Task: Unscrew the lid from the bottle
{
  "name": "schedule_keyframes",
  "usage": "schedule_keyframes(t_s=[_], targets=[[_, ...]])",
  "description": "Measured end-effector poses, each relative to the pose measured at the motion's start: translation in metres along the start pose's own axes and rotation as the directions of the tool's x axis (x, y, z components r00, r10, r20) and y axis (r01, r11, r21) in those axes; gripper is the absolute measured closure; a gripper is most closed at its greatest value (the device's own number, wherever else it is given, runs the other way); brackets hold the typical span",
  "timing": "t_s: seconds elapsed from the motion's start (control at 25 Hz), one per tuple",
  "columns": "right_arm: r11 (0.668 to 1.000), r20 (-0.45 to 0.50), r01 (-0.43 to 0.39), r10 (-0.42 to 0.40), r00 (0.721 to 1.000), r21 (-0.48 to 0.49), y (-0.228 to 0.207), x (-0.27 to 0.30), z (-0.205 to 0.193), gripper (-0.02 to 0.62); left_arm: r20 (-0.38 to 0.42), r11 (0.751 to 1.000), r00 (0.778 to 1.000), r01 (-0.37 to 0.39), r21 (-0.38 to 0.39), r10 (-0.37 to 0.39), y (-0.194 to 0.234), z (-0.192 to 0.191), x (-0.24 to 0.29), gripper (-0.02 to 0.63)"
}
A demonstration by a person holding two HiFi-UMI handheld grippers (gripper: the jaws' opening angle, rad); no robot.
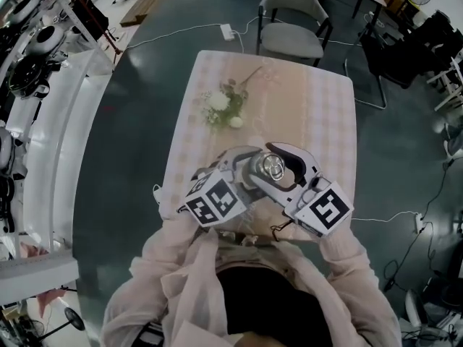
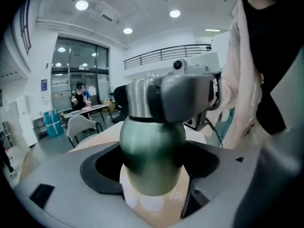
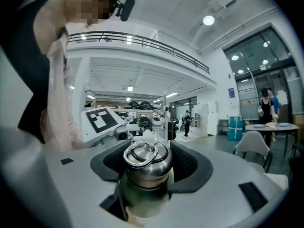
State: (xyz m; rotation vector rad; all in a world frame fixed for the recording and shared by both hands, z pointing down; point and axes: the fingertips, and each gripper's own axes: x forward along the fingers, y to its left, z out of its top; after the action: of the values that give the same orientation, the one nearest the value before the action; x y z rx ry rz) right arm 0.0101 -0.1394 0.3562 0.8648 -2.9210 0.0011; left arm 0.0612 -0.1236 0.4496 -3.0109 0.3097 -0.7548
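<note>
In the left gripper view, the right gripper (image 2: 161, 98) covered most of the lid (image 2: 137, 99) on the bottle (image 2: 152, 141). The pale patch (image 2: 152, 205) under the bottle's green body was too blurred to identify. In the head view, the left gripper (image 1: 244, 176) and the right gripper hid the bottle below its lid. In the right gripper view, the bottle's lower part was cut off.

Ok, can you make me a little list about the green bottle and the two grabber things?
bottle: green, roughly upright, over the checked table
lid: silver, ring on top, still on the bottle
left gripper: jaws closed on the bottle's body
right gripper: jaws around the lid, pads seem to press on it
flowers: small white bunch lying on the table, beyond the bottle
chair: grey, at the table's far end
</note>
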Motion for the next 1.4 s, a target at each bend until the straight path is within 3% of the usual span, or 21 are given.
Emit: schedule_keyframes(t_s=[0.12, 0.28, 0.36, 0.48, 0.6, 0.68, 0.72, 0.76, 0.84, 0.92, 1.04, 1.12, 1.2, 1.28, 1.4], targets=[[0.986, 0.019, -0.164, 0.164, 0.986, -0.027, 0.021, -0.004, 0.01, 0.322, 0.026, 0.985, 0.985, 0.169, 0.036, -0.17, -0.02, 0.006, -0.006, 0.216], [0.924, -0.004, -0.382, 0.382, 0.924, -0.027, 0.048, -0.014, 0.013, 0.322, 0.05, 0.917, 0.92, 0.381, 0.117, -0.388, -0.047, 0.012, -0.017, 0.216], [0.868, -0.012, -0.497, 0.496, 0.868, -0.023, 0.064, -0.02, 0.015, 0.322, 0.052, 0.859, 0.866, 0.483, 0.169, -0.497, -0.062, 0.013, -0.025, 0.216], [0.748, -0.029, -0.664, 0.664, 0.747, 0.012, 0.086, -0.031, 0.015, 0.321, 0.05, 0.745, 0.756, 0.629, 0.222, -0.653, -0.085, 0.015, -0.037, 0.216], [0.634, -0.023, -0.773, 0.773, 0.634, 0.008, 0.099, -0.041, 0.017, 0.321, 0.03, 0.639, 0.654, 0.725, 0.257, -0.756, -0.101, 0.016, -0.044, 0.216], [0.592, -0.035, -0.806, 0.806, 0.591, 0.004, 0.103, -0.045, 0.014, 0.321, 0.004, 0.589, 0.61, 0.763, 0.265, -0.792, -0.106, 0.013, -0.046, 0.216], [0.58, -0.048, -0.814, 0.813, 0.58, 0.001, 0.104, -0.046, 0.011, 0.321, -0.005, 0.576, 0.599, 0.773, 0.266, -0.801, -0.107, 0.011, -0.047, 0.216], [0.577, -0.059, -0.817, 0.815, 0.576, -0.002, 0.104, -0.045, 0.007, 0.321, -0.011, 0.574, 0.598, 0.774, 0.266, -0.801, -0.107, 0.008, -0.046, 0.216], [0.599, -0.064, -0.801, 0.799, 0.598, -0.002, 0.1, -0.041, 0.002, 0.319, -0.011, 0.605, 0.63, 0.751, 0.265, -0.777, -0.102, 0.004, -0.04, 0.216], [0.654, -0.03, -0.756, 0.756, 0.654, 0.002, 0.09, -0.034, 0.002, 0.319, 0.015, 0.662, 0.68, 0.707, 0.248, -0.733, -0.092, 0.003, -0.034, 0.216], [0.761, 0.023, -0.649, 0.648, 0.761, 0.006, 0.067, -0.023, 0.004, 0.308, 0.08, 0.767, 0.769, 0.613, 0.19, -0.635, -0.068, 0.006, -0.025, 0.216], [0.828, 0.042, -0.56, 0.559, 0.828, 0.008, 0.048, -0.015, 0.005, 0.243, 0.092, 0.843, 0.84, 0.522, 0.134, -0.535, -0.048, 0.002, -0.015, 0.216], [0.891, 0.075, -0.453, 0.45, 0.89, 0.024, 0.028, -0.008, 0.01, 0.215, 0.069, 0.902, 0.9, 0.426, 0.066, -0.43, -0.028, -0.008, -0.007, 0.216], [0.933, 0.086, -0.357, 0.353, 0.932, 0.034, 0.011, -0.006, 0.009, 0.215, 0.037, 0.939, 0.939, 0.343, 0.005, -0.343, -0.015, -0.017, -0.002, 0.216], [0.969, 0.076, -0.237, 0.232, 0.97, 0.072, -0.005, -0.006, 0.004, 0.222, 0.022, 0.978, 0.98, 0.199, -0.07, -0.198, 0.004, -0.023, 0.002, 0.216]])
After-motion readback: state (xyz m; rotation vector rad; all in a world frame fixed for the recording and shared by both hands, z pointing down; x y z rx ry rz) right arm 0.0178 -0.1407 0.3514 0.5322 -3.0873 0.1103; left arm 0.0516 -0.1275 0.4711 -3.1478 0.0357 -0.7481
